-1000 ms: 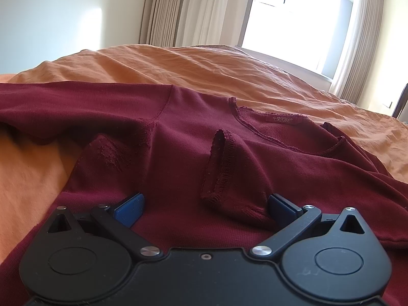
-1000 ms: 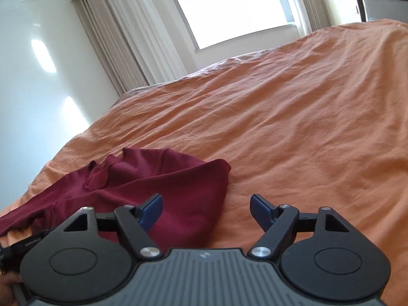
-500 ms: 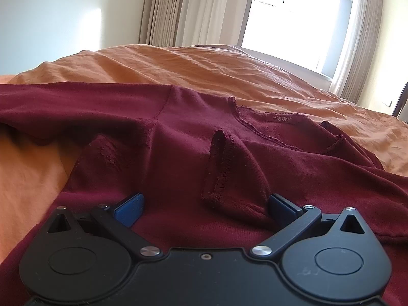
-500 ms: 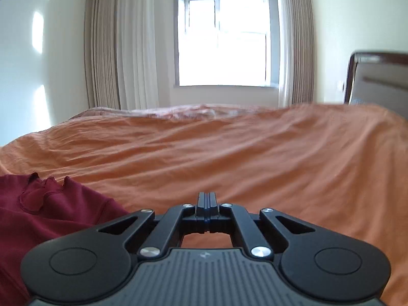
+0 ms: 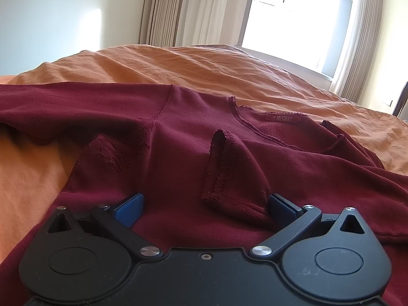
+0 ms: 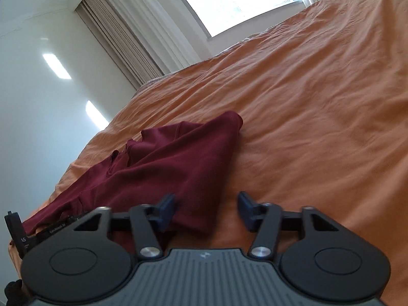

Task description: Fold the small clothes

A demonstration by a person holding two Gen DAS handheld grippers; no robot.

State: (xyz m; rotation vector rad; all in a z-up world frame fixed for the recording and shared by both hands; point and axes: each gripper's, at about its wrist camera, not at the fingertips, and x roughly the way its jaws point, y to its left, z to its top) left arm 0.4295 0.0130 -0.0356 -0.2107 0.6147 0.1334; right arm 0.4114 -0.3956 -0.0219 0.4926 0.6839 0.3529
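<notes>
- Two grippers, both low over a maroon shirt (image 5: 176,158) lying on the orange bed (image 5: 204,63). Front faces up and the neck label (image 5: 281,118) is on the far side.
- Left-wrist view, L to R: one sleeve (image 5: 76,104) is stretched out flat to the left. The other is already folded in over the chest, w/ its cuff (image 5: 216,165) standing up in a ridge.
- Step in hand, prob.: get a hold on the near hem and side so the body can be folded over.
- To do it well: flatten that cuff ridge first, or it gets trapped as a lump. Take all layers at the hem, not just the top one. Keep both holds level so the fold line runs straight, and pull lightly since the knit stretches.
- Left gripper (image 5: 204,200): fingers spread wide and holding nothing. Pads (image 5: 130,205) sit on or just over the cloth, can't tell which. Its right pad is beside the sleeve fold.
- Right-wrist view: the shirt's right edge runs up to a folded point (image 6: 229,119), w/ bare bed to the right.
- Right gripper (image 6: 206,200): jaws have just been opening and now stand apart. Shirt's near corner (image 6: 196,219) lies partly btwn them. Left pad (image 6: 167,207) is at the cloth; the right one is over bare sheet. No pinch.
- Before closing, shift it left so both pads straddle the edge.
</notes>
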